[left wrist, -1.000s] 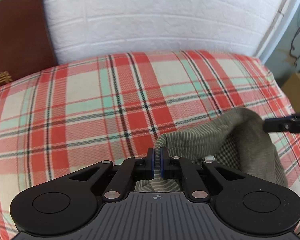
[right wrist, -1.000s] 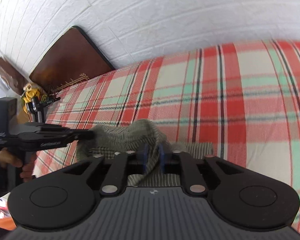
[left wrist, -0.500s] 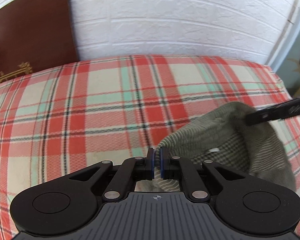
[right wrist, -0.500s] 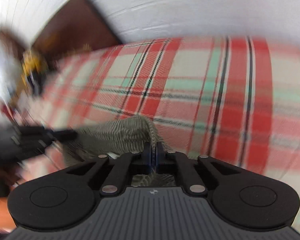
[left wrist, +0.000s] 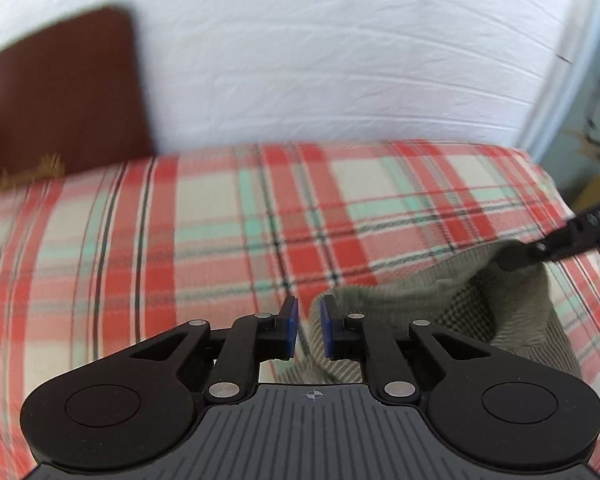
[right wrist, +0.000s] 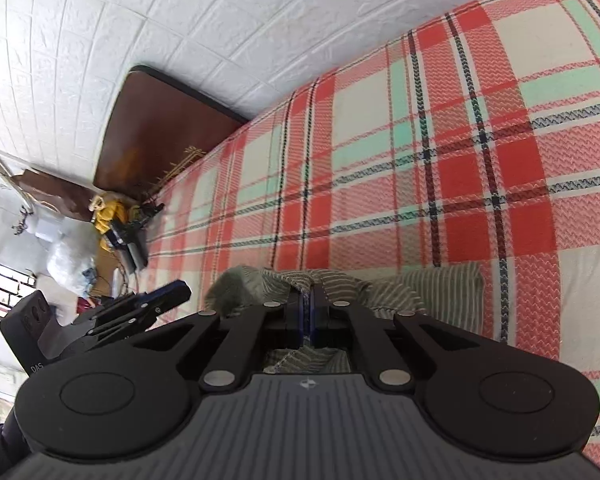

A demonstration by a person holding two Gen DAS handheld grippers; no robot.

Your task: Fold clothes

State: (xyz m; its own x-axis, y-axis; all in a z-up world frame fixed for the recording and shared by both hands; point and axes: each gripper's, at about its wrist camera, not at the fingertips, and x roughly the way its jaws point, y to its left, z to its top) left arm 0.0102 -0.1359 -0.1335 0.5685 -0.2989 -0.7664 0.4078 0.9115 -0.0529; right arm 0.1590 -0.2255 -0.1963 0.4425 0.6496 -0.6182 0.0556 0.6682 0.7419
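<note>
Where white brick wall meets plaid bedspread, brown headboard

Two grippers are in view: the left gripper and the right gripper. There is one grey-green striped garment, lying on one red, cream and mint plaid bedspread. One brown headboard stands against one white brick-pattern wall.
</note>
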